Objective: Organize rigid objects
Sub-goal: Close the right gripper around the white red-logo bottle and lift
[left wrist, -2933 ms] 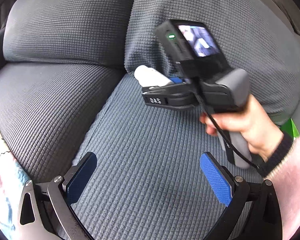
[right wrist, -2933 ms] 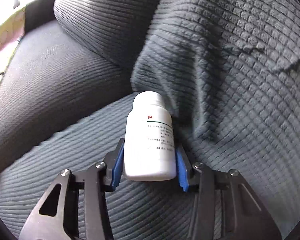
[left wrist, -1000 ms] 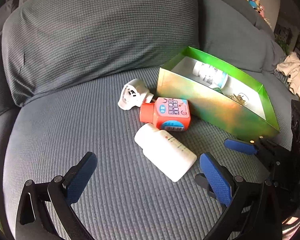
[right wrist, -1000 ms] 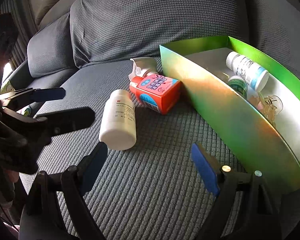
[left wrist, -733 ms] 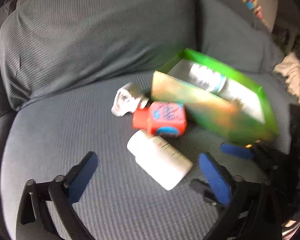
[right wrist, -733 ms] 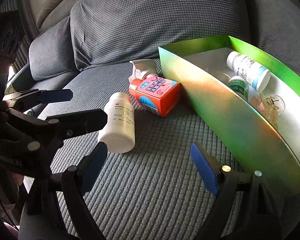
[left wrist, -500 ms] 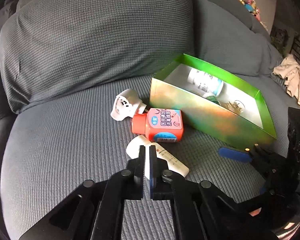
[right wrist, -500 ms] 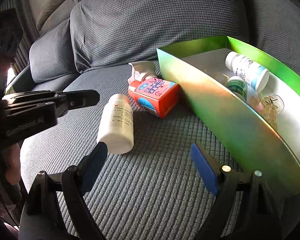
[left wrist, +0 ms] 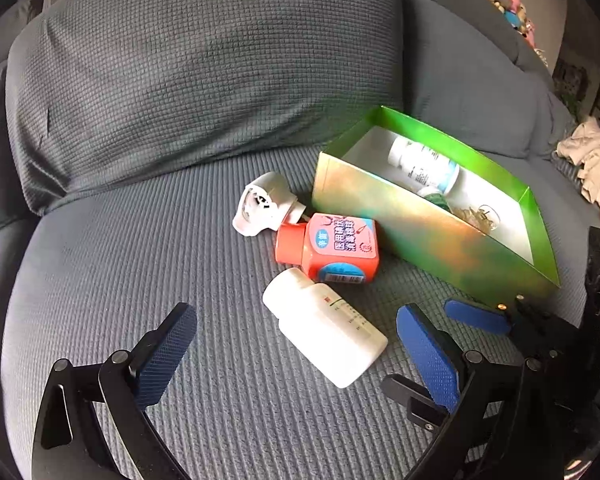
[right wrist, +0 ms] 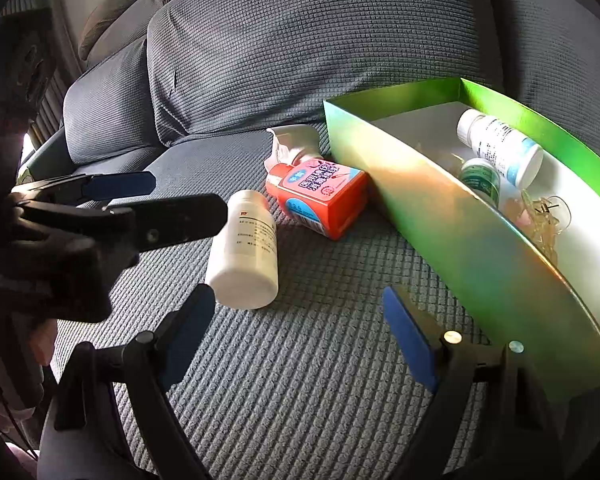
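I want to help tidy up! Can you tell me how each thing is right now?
white bottle: lying on its side on the sofa, not held
orange spray bottle: lying down beside the box
green box: open, bottles inside
blue-label bottle: lying in the box
left gripper: jaws opening, nothing gripped
right gripper: open, empty

Both grippers have black frames with silver screws; left gripper (left wrist: 296,352) and right gripper (right wrist: 300,336) carry textured blue pads
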